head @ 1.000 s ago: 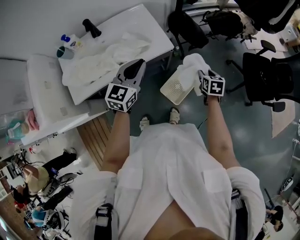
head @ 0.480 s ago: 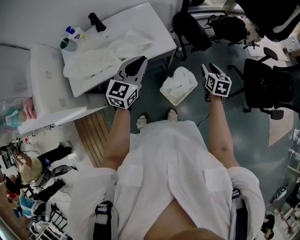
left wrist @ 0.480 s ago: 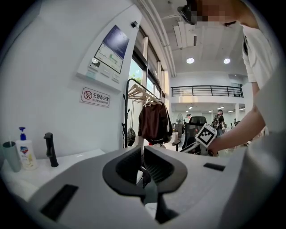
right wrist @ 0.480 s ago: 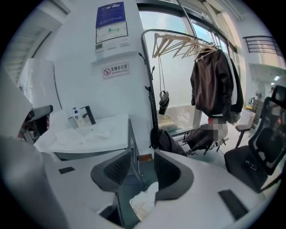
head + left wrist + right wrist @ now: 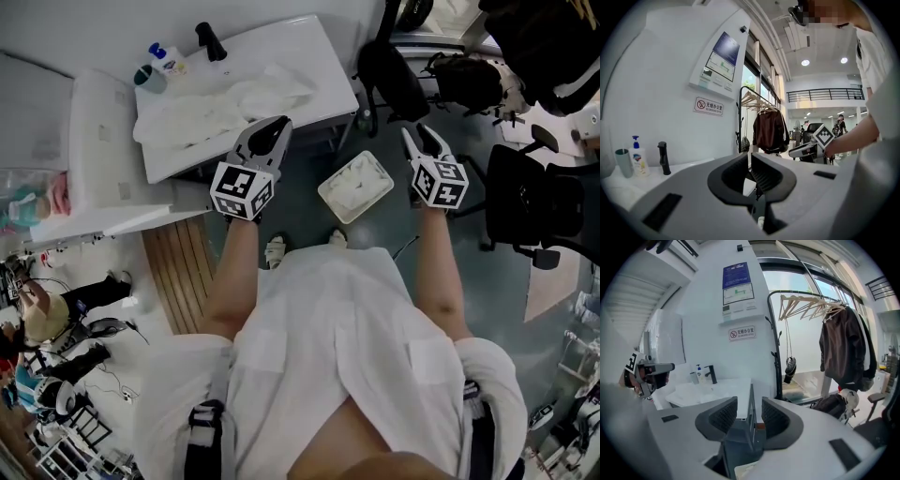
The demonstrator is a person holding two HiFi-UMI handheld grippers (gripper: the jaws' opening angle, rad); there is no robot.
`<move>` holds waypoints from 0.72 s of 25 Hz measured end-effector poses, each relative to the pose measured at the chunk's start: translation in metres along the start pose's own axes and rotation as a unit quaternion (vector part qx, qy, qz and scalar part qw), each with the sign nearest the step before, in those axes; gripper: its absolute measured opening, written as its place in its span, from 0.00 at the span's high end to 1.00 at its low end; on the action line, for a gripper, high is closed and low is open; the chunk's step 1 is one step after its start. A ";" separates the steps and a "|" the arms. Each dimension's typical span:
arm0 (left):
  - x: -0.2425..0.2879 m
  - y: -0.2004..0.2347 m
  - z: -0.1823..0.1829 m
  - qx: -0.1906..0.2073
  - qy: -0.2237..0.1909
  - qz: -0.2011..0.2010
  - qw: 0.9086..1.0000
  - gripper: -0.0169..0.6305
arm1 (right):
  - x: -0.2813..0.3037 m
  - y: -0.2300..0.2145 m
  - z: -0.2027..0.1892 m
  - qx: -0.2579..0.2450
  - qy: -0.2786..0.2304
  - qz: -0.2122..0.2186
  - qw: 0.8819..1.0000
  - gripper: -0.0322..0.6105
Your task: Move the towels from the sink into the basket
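Towels on white counter, basket on floor; L tongs together, R tongs spread.

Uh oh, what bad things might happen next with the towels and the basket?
1. The towels in the sink lie close to the soap bottle and cup; tugging one out might knock those over.
2. The basket looks small and already holds a towel, so the next one may spill over its rim onto the floor.
3. The basket sits near the person's foot and might get kicked.
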State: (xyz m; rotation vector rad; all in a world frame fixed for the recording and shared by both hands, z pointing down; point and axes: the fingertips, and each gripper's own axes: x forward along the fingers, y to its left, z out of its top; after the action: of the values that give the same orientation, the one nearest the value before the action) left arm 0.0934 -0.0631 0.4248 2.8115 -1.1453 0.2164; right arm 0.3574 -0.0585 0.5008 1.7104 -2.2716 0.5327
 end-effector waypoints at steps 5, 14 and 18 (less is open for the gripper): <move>-0.011 0.005 0.000 -0.005 -0.006 0.029 1.000 0.93 | 0.008 0.017 0.018 -0.030 -0.014 0.051 0.998 0.68; -0.059 0.048 -0.013 -0.019 -0.009 0.097 0.995 0.93 | 0.050 0.073 0.044 -0.057 -0.029 0.116 0.991 0.68; -0.082 0.080 -0.021 -0.028 -0.008 0.125 0.992 0.93 | 0.077 0.114 0.050 -0.071 -0.027 0.153 0.985 0.65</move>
State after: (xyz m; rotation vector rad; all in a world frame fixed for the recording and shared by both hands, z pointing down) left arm -0.0227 -0.0608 0.4347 2.6219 -1.4817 0.1782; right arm 0.2277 -0.1193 0.4711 1.3345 -2.5602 0.3750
